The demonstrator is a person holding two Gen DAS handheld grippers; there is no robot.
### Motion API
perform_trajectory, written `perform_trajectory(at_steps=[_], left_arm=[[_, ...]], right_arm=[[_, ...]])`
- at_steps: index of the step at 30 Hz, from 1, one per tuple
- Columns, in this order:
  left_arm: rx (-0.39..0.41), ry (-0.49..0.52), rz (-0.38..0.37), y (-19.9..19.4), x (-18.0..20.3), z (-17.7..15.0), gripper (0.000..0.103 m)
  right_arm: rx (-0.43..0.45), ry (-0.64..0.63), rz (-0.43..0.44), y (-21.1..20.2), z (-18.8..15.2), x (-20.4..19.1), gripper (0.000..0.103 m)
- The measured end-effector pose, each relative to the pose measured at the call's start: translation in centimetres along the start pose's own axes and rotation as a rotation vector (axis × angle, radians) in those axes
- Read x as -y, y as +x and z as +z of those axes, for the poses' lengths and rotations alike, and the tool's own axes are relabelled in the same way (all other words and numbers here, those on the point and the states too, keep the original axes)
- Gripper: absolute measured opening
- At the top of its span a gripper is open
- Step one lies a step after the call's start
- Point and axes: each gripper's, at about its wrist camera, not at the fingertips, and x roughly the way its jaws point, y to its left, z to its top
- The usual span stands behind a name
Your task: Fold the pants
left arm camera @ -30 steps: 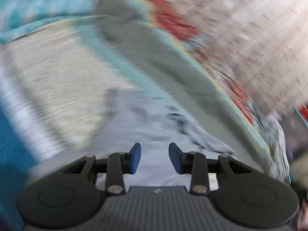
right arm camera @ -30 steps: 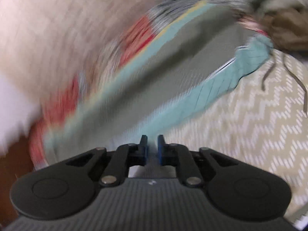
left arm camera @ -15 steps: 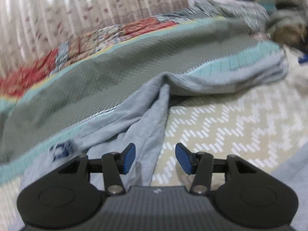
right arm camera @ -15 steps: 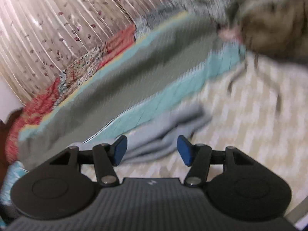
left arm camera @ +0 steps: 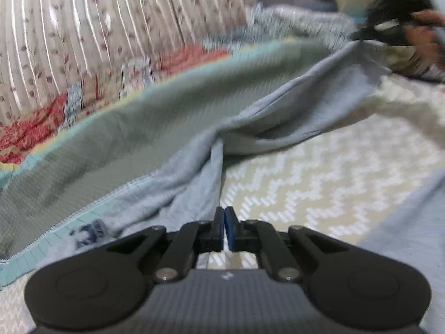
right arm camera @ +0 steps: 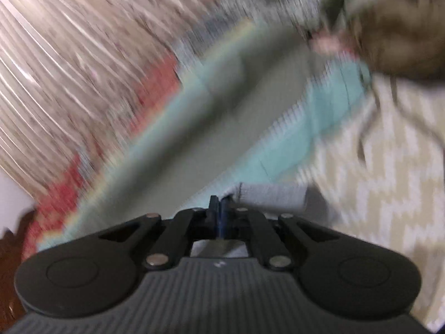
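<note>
The light grey-blue pants [left arm camera: 250, 128] lie stretched across the bed, from my left gripper up to the far right. My left gripper [left arm camera: 224, 220] is shut on the pants' near edge. In the left wrist view the right gripper [left arm camera: 395, 25] shows at the top right, held in a hand, pulling the far end of the pants up. In the right wrist view my right gripper [right arm camera: 219, 208] is shut, and a grey cuff of the pants [right arm camera: 272, 194] sits right at its tips. This view is blurred by motion.
A beige zigzag bedspread [left arm camera: 319, 183] covers the bed. A grey-green quilt [left arm camera: 139, 128] with teal and red patchwork borders lies behind the pants. A pleated floral curtain [left arm camera: 97, 27] hangs at the back. A brown bundle of cloth [right arm camera: 403, 36] lies at the far right.
Both grippers have gone from open to shut, each on an end of the pants. The right end of the pants has been lifted and the cloth is pulled taut.
</note>
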Motion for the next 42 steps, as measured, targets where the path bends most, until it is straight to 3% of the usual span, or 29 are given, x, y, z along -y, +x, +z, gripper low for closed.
perform_trajectory(at_steps=[3, 5, 6, 8, 9, 10, 12, 15, 17, 19, 22, 27, 28, 29, 30, 36, 39, 42], left_arm=[[0.011, -0.027, -0.015, -1.3, -0.5, 0.0, 0.003], [-0.013, -0.017, 0.011, -0.4, -0.3, 0.1, 0.005], [-0.019, -0.001, 0.027, 0.4, -0.2, 0.3, 0.007], [-0.009, 0.025, 0.038, 1.8, 0.1, 0.6, 0.011], [-0.010, 0.040, 0.042, 2.6, 0.2, 0.6, 0.021], [-0.014, 0.060, 0.051, 3.5, 0.5, 0.5, 0.033], [-0.030, 0.119, 0.071, 5.6, 1.0, 0.2, 0.042], [-0.068, 0.219, 0.130, 8.2, 2.0, -0.5, 0.043], [-0.082, 0.224, 0.116, 9.3, 2.2, -0.7, 0.041], [-0.100, 0.209, 0.086, 9.9, 2.3, -0.6, 0.022], [-0.120, 0.192, 0.064, 10.3, 2.4, -0.3, 0.004], [-0.132, 0.087, 0.026, 10.8, 0.6, 0.6, 0.004], [-0.124, 0.073, 0.019, 10.6, 0.5, 0.6, 0.004], [-0.113, 0.069, 0.015, 10.3, 0.4, 0.8, 0.003], [-0.099, 0.065, 0.008, 9.7, 0.3, 0.9, 0.003], [0.019, 0.015, -0.111, 3.4, 0.0, 1.9, 0.003], [-0.043, 0.044, -0.169, 3.7, 1.0, 1.1, 0.005], [-0.163, 0.119, -0.157, 6.1, 2.9, -0.7, 0.009]], right_arm=[[0.058, -0.017, -0.002, 1.1, 3.3, -1.7, 0.003], [0.083, -0.065, -0.065, 4.0, 5.1, -2.5, 0.008], [0.077, -0.125, -0.104, 5.1, 5.2, -2.5, 0.021], [0.048, -0.197, -0.261, 6.7, 4.8, -1.5, 0.046], [0.056, -0.185, -0.268, 6.6, 4.5, -1.0, 0.046], [0.063, -0.168, -0.213, 5.8, 3.9, -0.1, 0.046], [0.060, -0.146, -0.169, 4.0, 2.4, 2.1, 0.045], [0.026, -0.059, -0.163, 2.3, 0.7, 6.1, 0.046], [-0.005, 0.040, -0.149, 2.1, 0.0, 8.2, 0.046], [-0.015, 0.094, -0.154, 2.2, -0.6, 9.0, 0.046], [0.009, 0.160, -0.148, 3.2, -0.9, 9.2, 0.046], [0.002, 0.169, -0.172, 6.4, -0.3, 7.8, 0.042], [-0.018, 0.157, -0.171, 6.8, 0.0, 7.1, 0.037], [-0.049, 0.131, -0.177, 7.4, 0.1, 6.8, 0.013], [-0.066, 0.099, -0.204, 7.9, 0.4, 6.3, 0.007], [0.125, -0.060, -0.151, 0.1, 3.0, 3.6, 0.007], [0.148, -0.096, -0.218, -2.6, 3.6, 4.5, 0.007], [0.058, -0.055, -0.337, -1.9, 2.6, 7.9, 0.015]])
